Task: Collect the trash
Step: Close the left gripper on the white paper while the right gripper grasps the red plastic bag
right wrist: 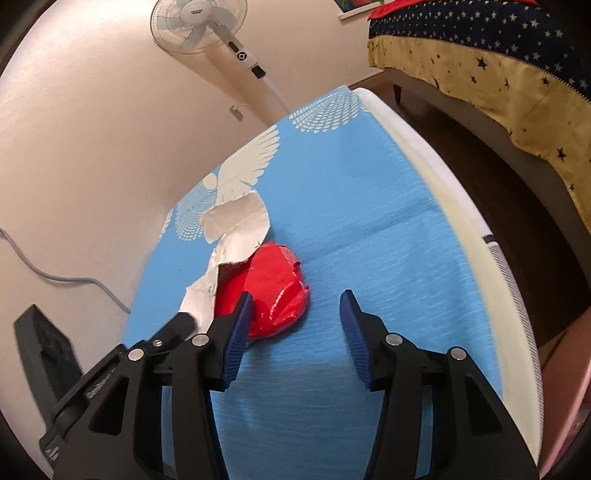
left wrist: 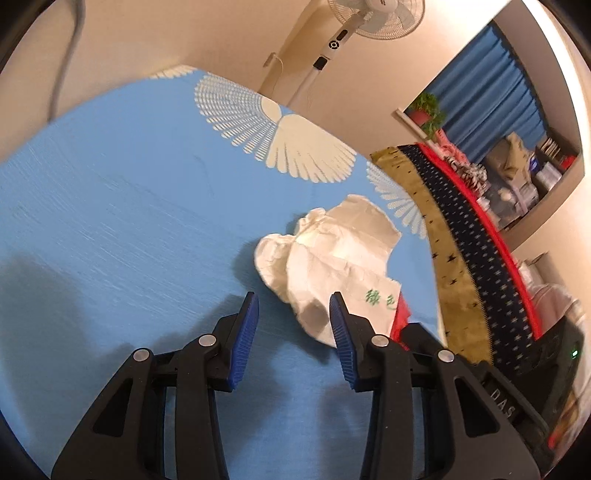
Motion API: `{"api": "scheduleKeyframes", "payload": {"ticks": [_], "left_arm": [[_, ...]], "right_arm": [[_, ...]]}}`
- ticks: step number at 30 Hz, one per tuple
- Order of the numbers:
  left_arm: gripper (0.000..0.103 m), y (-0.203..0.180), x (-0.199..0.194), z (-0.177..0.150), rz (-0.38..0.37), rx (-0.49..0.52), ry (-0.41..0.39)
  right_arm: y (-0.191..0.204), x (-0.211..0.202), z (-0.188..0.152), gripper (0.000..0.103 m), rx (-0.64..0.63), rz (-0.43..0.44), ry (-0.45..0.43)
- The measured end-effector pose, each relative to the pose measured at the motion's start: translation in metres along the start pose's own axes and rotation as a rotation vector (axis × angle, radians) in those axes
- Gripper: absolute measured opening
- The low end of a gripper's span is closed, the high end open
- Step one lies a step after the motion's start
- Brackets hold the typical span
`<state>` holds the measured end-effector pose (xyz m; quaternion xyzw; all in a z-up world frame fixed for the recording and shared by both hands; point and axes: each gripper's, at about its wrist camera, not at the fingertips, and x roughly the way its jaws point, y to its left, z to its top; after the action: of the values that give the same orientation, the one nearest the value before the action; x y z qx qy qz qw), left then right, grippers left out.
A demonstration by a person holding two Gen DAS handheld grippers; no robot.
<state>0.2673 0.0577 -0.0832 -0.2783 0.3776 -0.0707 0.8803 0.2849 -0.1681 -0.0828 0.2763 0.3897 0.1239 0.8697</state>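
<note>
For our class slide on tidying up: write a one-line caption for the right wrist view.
Open right gripper approaches red plastic wrapper beside crumpled white paper on a blue tablecloth.

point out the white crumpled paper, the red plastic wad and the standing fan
white crumpled paper [left wrist: 332, 251], left wrist view, on its creased middle
red plastic wad [right wrist: 269, 291], right wrist view, on the middle of its shiny top
standing fan [right wrist: 199, 22], right wrist view, on the hub of its head

The left gripper [left wrist: 293, 308] hangs with jaws apart over the blue tablecloth [left wrist: 110, 229], crumpled white paper [left wrist: 332, 254] (green print on it) just beyond its fingertips.
</note>
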Motion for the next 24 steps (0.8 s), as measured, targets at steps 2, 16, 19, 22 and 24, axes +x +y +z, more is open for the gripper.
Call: {"api": "scheduleKeyframes", "payload": {"ticks": [2,16,19,22,24], "left_arm": [[0.023,-0.002,0.003,0.0,-0.021,0.004,0.006],[0.002,-0.036,-0.058,-0.007,0.095,0.216,-0.156],[0.001,-0.046,-0.075,-0.013,0.136,0.281,-0.175],[0.001,-0.05,-0.092,-0.017,0.144,0.3,-0.182],[0.001,-0.053,-0.107,-0.021,0.15,0.319,-0.19]], "right_arm": [[0.005,0.004,-0.001,0.038,-0.025,0.024,0.017],[0.018,-0.047,-0.012,0.012,-0.109,-0.041,-0.074],[0.023,-0.067,-0.015,0.005,-0.129,-0.059,-0.095],[0.031,-0.089,-0.021,0.004,-0.169,-0.083,-0.115],[0.036,-0.105,-0.028,0.004,-0.197,-0.098,-0.12]]}}
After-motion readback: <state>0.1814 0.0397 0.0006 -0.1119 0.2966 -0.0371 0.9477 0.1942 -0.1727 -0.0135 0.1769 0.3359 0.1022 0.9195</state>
